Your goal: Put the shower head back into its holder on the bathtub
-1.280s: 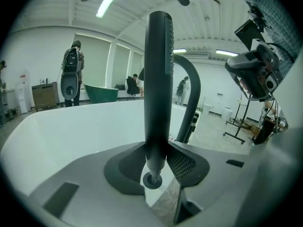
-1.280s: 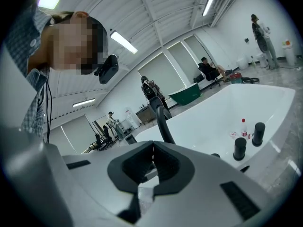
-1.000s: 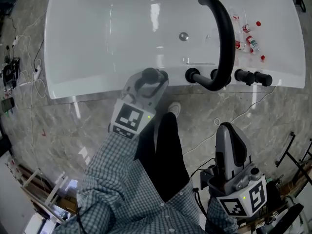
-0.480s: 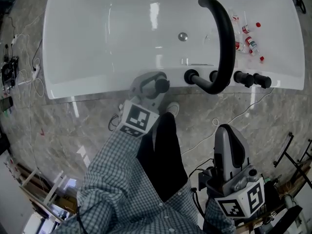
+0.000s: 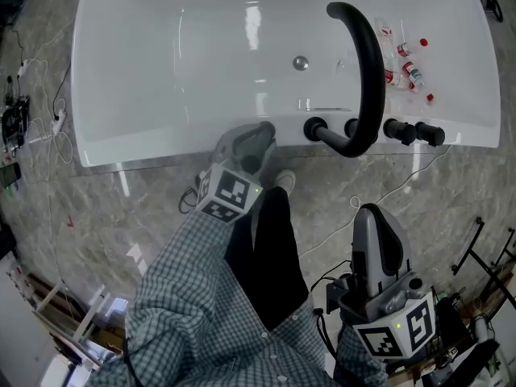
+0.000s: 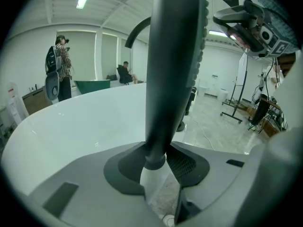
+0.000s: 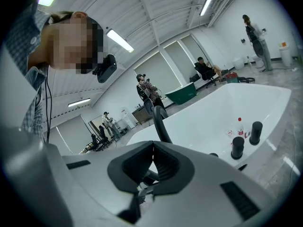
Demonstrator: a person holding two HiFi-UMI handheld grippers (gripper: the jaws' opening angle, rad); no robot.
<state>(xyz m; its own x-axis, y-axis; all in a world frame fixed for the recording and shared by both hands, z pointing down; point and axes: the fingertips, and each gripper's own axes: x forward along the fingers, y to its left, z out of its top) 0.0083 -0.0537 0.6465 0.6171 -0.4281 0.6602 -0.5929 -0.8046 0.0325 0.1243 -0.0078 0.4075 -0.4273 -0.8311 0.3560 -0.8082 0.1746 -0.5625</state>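
Grey marble floor [image 5: 121, 216], white bathtub [image 5: 161, 147] across the far side, person standing at its near rim.

Left claw [image 6: 158, 169]: clamped on the narrow end of the shower head [image 6: 170, 56]. The dark handle runs straight out from between the pads and widens toward the top, with a ribbed edge on its right side. In the head view this claw sits at the near rim, left of the black arched spout [image 5: 367, 63]. The holder itself I can't pick out, probably under the claw.

Right claw [image 7: 153, 157]: pads pressed together, nothing in them, held low at near right, well apart from the tub.

Further out: black knobs [image 5: 413, 131] along the near rim to the right, small bottles [image 5: 407, 67] inside the tub at far right.

Handling, my read:
- Rigid, smooth and likely slick, not fragile.
- Grip is at the thin end, so the wide end may lever and twist in the pads.
- Keep the hold tight on the neck, and guide the handle in straight.
- Hose not visible; expect drag.
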